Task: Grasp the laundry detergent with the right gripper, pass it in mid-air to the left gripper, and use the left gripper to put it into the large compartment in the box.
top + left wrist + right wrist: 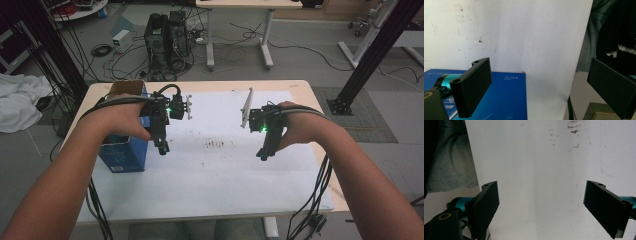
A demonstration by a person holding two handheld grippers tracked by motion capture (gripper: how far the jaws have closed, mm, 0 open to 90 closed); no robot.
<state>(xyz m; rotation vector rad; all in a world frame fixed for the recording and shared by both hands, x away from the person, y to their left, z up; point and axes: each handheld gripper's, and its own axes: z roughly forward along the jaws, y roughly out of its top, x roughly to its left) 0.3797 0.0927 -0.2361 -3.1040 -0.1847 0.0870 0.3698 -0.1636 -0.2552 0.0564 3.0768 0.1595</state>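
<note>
While both hands hover: nothing is gripped, so the work looks barely begun.
Left gripper [161, 145]: jaws stand wide apart and empty, just beside the blue box, over the white sheet.
Right gripper [263, 154]: jaws spread wide, nothing between them, white sheet below.
Blue box [122, 152]: upright at the worktop's left edge, top flaps open, untouched; the nearest thing to take.
Progress: judged at the start; approach and grasp both left.
White sheet [220, 170]: covers the worktop [300, 87]; brown specks [215, 144] between the grippers.
Obstacles: none between left jaws and box.
Beyond: computer towers [167, 42] and cables on the floor.
</note>
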